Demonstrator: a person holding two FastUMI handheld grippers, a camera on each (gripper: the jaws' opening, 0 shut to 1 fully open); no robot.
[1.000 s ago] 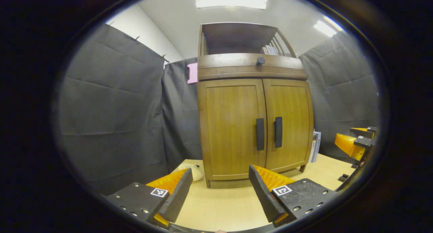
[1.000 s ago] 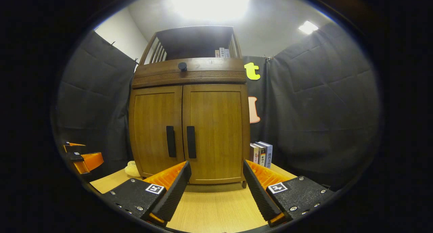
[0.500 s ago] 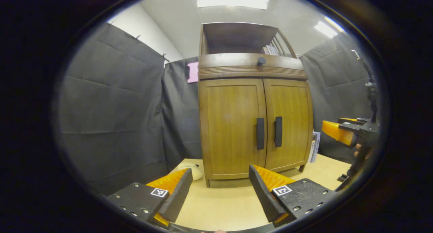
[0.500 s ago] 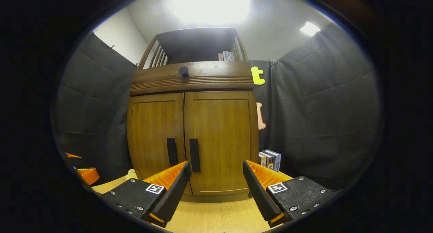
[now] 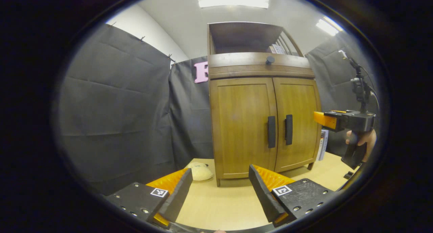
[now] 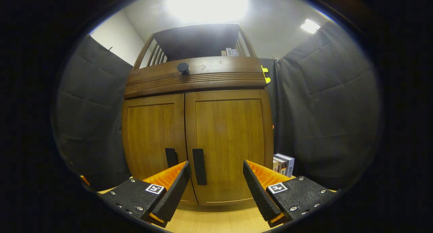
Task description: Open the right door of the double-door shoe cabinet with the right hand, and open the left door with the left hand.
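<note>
1. Risk, as I judge it: the left handle (image 6: 171,157) sits just beside the right handle (image 6: 199,166), so a sideways slip could catch the wrong door.
2. The cabinet (image 5: 264,118) stands on the table (image 5: 220,206), both doors closed.
3. Left gripper (image 5: 220,192): spread wide, empty, well short of the cabinet.
4. Right gripper (image 6: 216,189): spread wide, empty, near the right handle, touching nothing.

Smooth satin wood shoe cabinet (image 6: 216,131), matt black door handles (image 6: 199,166)
</note>
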